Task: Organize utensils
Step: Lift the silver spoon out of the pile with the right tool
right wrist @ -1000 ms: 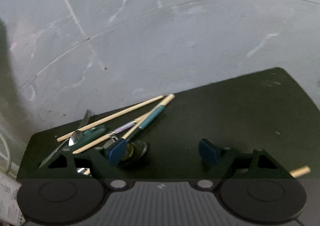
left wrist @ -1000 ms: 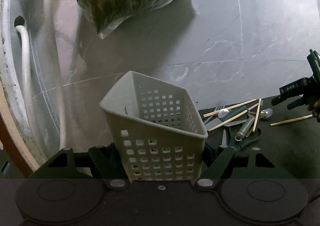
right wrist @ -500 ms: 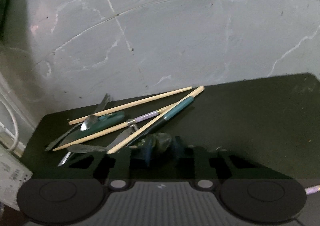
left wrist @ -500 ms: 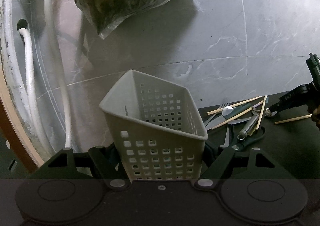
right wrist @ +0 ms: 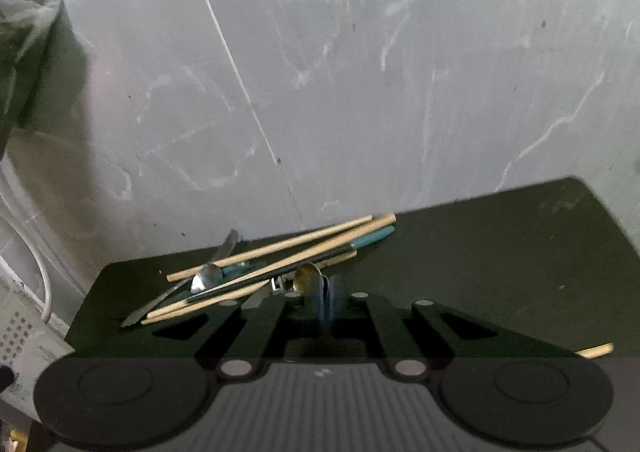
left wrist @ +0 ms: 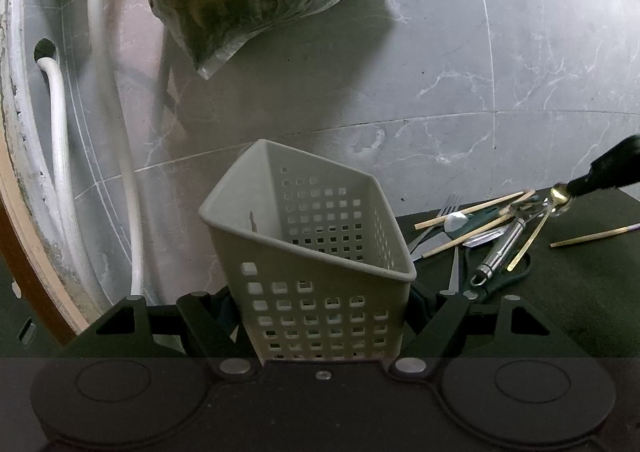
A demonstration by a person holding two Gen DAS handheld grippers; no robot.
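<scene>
Right tool point(right wrist: 326, 302) is clamped on a gold spoon point(right wrist: 306, 277) above the utensil pile point(left wrist: 480, 224); left tool point(left wrist: 324, 316) is clamped on the perforated basket point(left wrist: 320, 252). Such a thin grip risks the spoon pivoting loose.

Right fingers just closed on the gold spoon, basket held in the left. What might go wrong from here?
1. The right gripper pinches the gold spoon only at its bowl end; the long handle hangs free, so it may swivel or slip.
2. Its handle crosses the peeler and scissors, and might drag them.
3. The basket, clamped low by the left gripper, sits tilted; the spoon could miss.
</scene>
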